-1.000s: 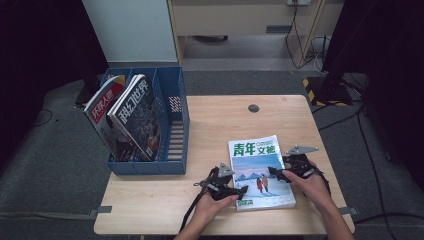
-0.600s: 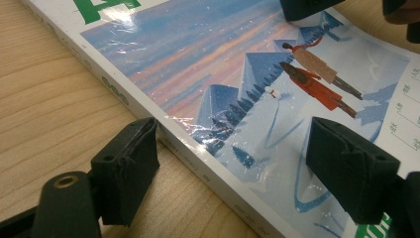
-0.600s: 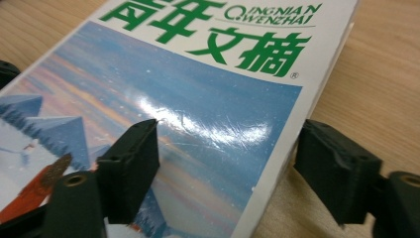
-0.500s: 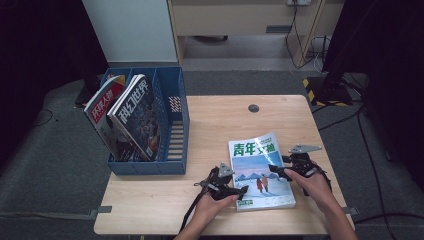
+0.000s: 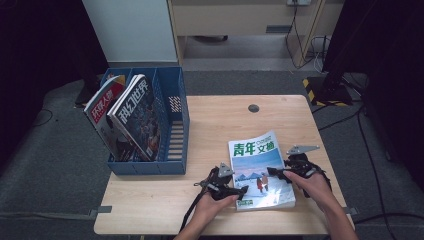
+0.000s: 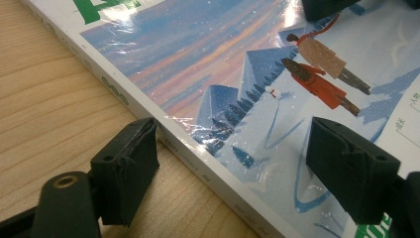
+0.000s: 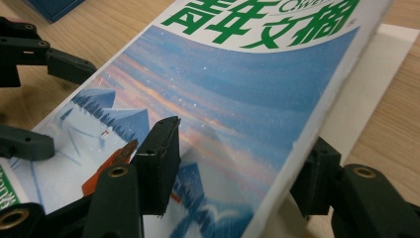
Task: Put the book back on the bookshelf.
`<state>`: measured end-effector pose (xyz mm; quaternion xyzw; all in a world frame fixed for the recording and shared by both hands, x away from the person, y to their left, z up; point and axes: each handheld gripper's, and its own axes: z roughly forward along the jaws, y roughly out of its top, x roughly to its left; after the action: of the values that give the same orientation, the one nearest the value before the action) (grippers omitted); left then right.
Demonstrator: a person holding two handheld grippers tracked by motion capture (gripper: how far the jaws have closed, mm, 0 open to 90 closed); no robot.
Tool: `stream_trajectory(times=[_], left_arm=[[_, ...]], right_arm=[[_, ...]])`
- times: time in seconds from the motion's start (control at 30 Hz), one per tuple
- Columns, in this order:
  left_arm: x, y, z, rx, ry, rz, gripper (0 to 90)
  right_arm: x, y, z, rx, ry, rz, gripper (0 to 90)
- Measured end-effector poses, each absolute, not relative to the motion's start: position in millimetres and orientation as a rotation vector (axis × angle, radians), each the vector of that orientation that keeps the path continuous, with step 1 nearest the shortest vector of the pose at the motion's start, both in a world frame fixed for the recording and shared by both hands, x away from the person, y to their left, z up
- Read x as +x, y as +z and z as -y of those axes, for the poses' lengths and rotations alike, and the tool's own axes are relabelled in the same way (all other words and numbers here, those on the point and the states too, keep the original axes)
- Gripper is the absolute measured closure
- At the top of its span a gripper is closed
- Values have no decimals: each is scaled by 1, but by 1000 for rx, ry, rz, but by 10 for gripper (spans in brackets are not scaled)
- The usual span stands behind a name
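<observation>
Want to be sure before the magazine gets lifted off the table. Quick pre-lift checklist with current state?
1. Right gripper on the magazine: its jaws have just been closing, one above the cover and one under the raised open edge. Ok.
2. Firm pinch by the right pads: contact is unclear in the right gripper view. Cannot tell.
3. Left gripper gripping: jaws stand wide astride the spine corner, one over the cover, one over the table. Not ok.
4. Free slot in the blue file rack: right compartment is empty. Ok.
5. Bottom sheet lifting with the rest: a white page still lies flat beneath the raised edge. Not ok.
</observation>
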<state>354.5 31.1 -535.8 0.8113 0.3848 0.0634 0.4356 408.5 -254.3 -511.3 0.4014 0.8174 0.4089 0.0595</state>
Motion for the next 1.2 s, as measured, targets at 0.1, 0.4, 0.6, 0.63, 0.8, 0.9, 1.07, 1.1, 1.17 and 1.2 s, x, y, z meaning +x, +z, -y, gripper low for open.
stream_trajectory(times=[0.1,0.4,0.6,0.63,0.8,0.9,1.07,1.1,1.17,1.2], left_arm=[[355,-536,-31,2019,157,-958,192],[355,-536,-31,2019,158,-958,192],[355,-536,-31,2019,157,-958,192],[355,-536,-31,2018,157,-959,192],[355,-536,-32,2015,149,-959,191],[355,-536,-31,2017,151,-959,192],[355,-536,-31,2015,148,-962,191],[355,-536,-31,2015,148,-962,192],[355,-536,-32,2017,150,-958,192],[355,-536,-31,2017,150,-959,191]], right_arm=[[416,-517,249,1237,1233,-2484,417],[428,-517,239,1228,1232,-2514,401],[439,-516,235,1255,1225,-2536,438],[439,-515,235,1240,1210,-2543,437],[434,-517,233,1190,1196,-2520,441],[432,-517,233,1195,1203,-2506,454],[432,-515,231,1209,1169,-2513,468],[432,-515,231,1198,1163,-2509,483],[432,-516,231,1180,1164,-2509,531],[431,-515,230,1177,1170,-2507,561]])
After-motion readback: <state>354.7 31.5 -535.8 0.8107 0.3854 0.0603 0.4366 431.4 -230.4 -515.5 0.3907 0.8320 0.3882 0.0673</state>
